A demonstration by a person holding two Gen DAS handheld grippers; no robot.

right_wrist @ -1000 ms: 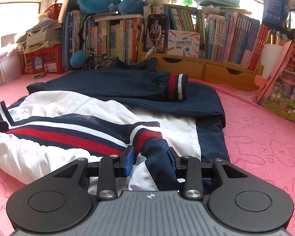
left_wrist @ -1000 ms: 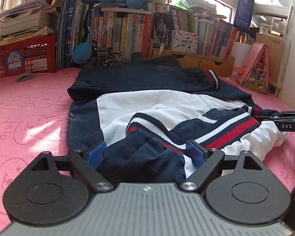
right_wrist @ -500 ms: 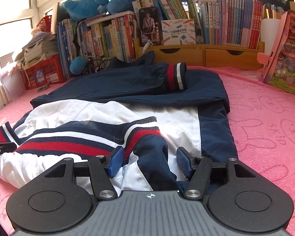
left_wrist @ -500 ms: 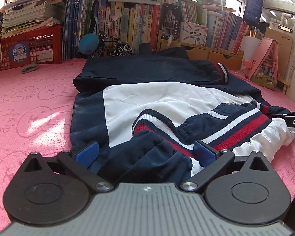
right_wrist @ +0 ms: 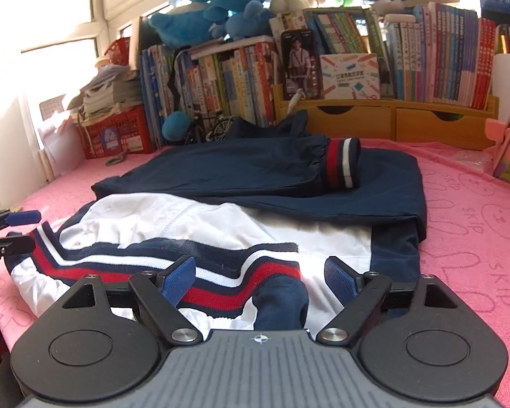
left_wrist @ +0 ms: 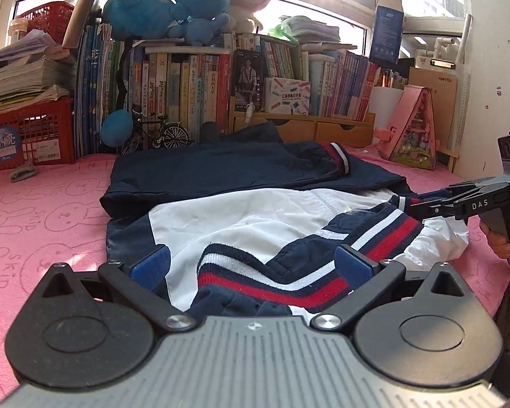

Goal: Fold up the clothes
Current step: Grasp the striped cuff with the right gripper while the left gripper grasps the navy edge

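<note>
A home bedroom: plush toys (left_wrist: 173, 3), crammed bookshelf (left_wrist: 200, 91), pink blanket (left_wrist: 44, 210)

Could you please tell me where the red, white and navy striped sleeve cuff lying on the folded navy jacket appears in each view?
Left wrist view: striped sleeve cuff sits right of centre, upper middle.
Right wrist view: cuff sits right of centre, mid-height.
Shared landmark: small model bicycle beside the books.

Jacket (left_wrist: 255, 210) spread on the mat (left_wrist: 44, 217) before me, its sleeve (right_wrist: 255, 166) folded across the far part, books (left_wrist: 187, 95) behind it, crate (left_wrist: 27, 136) far left, plush toys (left_wrist: 173, 3) on the books.
</note>
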